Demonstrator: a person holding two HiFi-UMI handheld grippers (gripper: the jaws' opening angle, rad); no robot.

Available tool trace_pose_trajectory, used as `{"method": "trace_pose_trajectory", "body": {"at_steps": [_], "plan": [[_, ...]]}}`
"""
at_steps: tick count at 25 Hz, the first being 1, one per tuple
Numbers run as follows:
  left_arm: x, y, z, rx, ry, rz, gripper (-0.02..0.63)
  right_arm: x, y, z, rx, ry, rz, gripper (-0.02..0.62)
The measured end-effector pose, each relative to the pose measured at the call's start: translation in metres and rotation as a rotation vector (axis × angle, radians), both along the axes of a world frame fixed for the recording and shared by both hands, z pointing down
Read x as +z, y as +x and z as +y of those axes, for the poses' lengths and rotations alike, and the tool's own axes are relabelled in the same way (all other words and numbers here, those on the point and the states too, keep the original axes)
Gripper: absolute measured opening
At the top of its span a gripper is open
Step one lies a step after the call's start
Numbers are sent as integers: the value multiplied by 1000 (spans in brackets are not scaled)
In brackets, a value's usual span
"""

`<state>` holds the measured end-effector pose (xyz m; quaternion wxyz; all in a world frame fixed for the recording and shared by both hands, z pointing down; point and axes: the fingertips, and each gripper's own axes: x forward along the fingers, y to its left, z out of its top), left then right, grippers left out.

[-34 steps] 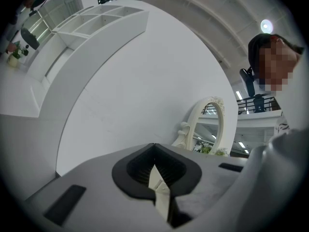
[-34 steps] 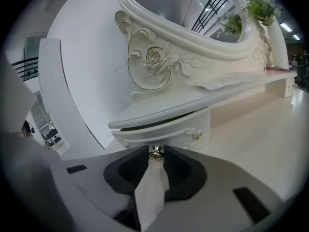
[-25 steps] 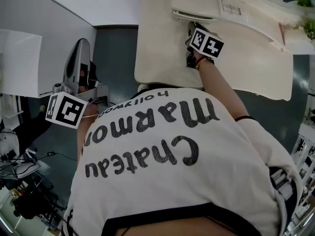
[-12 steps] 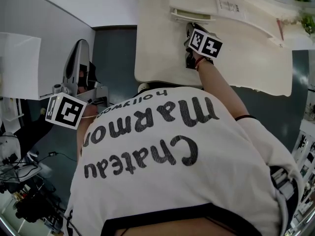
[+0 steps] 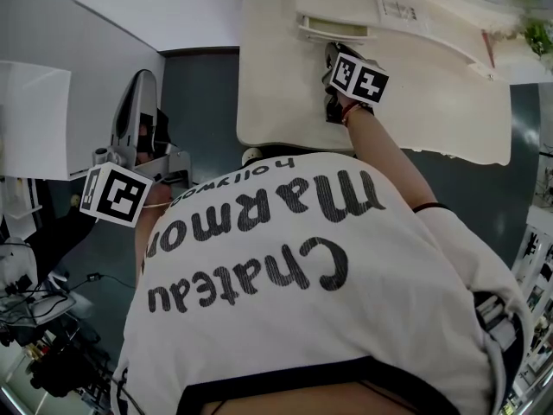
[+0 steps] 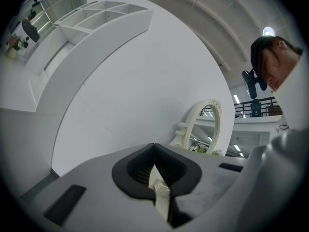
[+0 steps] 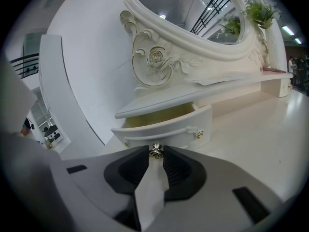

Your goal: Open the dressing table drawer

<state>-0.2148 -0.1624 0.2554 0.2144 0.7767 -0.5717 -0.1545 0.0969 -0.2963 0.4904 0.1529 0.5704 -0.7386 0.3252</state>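
The cream dressing table's small drawer (image 7: 164, 124) stands pulled out a little, with a gap showing under the curved shelf. My right gripper (image 7: 155, 152) is shut on the drawer's small metal knob (image 7: 155, 150), which sits between its fingertips. In the head view that gripper (image 5: 333, 57) reaches out from the person's arm to the drawer (image 5: 333, 28) at the back of the tabletop (image 5: 285, 102). My left gripper (image 5: 143, 80) is held off to the left by the white wall, far from the table. Its jaws (image 6: 154, 145) meet with nothing between them.
An oval mirror in a carved frame (image 7: 159, 57) rises behind the drawer, with green plants (image 7: 260, 11) at the far right. White wall panels (image 6: 120, 91) fill the left gripper view, with the mirror (image 6: 205, 124) seen side-on. Cables and equipment (image 5: 43, 335) lie on the floor at lower left.
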Motion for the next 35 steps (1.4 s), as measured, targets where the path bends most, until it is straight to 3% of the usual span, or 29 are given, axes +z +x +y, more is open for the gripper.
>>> {"method": "trace_pose_trajectory", "body": {"at_steps": [35], "plan": [[2, 2, -5, 51, 4, 19, 21, -1, -1, 20, 0, -2, 8, 104]]}}
